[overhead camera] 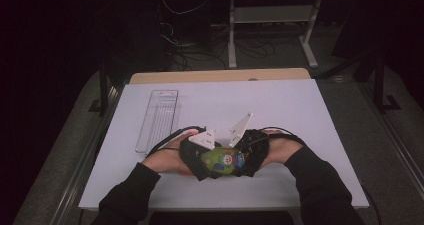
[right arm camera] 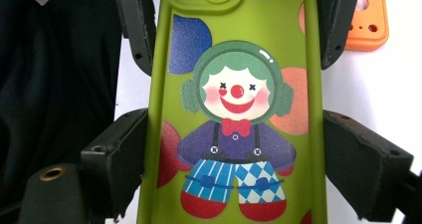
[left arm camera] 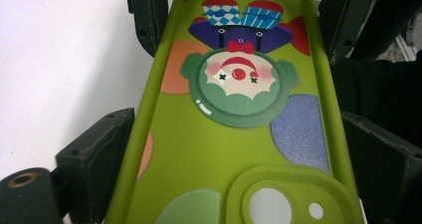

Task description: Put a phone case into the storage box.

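Note:
A lime-green phone case printed with a clown is held just above the near-middle of the white table, between both hands. My left gripper has its pads pressed against the two long edges at the camera-cutout end of the phone case. My right gripper grips the long edges of the phone case at the clown's-feet end. The two grippers face each other, the left gripper beside the right gripper. Each gripper view shows the other gripper's jaws at the far end of the case.
A clear plastic tray lies lengthwise on the left half of the white table. An orange phone case rests on the table beyond the green one. Past the far edge stand a table frame and cables on the floor.

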Demonstrator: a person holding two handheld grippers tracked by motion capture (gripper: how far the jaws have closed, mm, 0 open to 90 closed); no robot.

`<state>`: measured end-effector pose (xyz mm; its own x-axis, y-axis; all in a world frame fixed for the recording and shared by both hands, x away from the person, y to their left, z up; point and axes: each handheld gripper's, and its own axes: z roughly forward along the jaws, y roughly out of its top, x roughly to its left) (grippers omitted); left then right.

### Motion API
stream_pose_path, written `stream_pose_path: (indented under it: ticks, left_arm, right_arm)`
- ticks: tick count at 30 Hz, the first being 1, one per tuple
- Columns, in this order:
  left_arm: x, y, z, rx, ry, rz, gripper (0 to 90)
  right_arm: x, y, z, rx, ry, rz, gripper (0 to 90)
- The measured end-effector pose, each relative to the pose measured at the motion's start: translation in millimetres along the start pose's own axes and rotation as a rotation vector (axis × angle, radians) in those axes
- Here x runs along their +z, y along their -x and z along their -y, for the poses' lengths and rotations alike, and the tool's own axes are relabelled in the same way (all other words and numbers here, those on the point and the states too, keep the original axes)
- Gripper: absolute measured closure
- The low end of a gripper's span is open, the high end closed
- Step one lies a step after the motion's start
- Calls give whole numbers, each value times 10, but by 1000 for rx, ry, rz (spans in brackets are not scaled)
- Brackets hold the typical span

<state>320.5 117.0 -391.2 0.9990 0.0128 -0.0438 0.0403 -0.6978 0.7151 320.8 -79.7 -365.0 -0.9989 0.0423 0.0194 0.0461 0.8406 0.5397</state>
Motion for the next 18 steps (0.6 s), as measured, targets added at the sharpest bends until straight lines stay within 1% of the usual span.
stream_pose_path:
  ticks: [4,7,8,11,14,15,16,18]
  left_arm:
    - [-2,5,-1,6,14,0,111]
    - [-7,2,0,16,11,8,125]
    - [-9,-4,0,13,5,18,129]
    - [-10,-11,5,8,-1,25,138]
    - [-27,-15,6,-3,7,31,144]
    - [-33,-17,5,-1,7,32,146]
    - [-40,-19,2,4,7,34,146]
    - [-49,-17,-2,1,5,33,148]
  right_arm:
    - [-7,-2,0,-1,3,1,150]
    - [-9,-2,3,-3,3,-2,150]
    - [-8,-2,4,-4,3,-4,150]
    - [4,0,4,-8,2,-8,148]
    - [13,8,10,-10,14,-10,146]
    - [8,2,13,1,13,-11,145]
    - [3,-7,18,25,9,-19,144]
    - [-7,-2,28,33,22,-24,138]
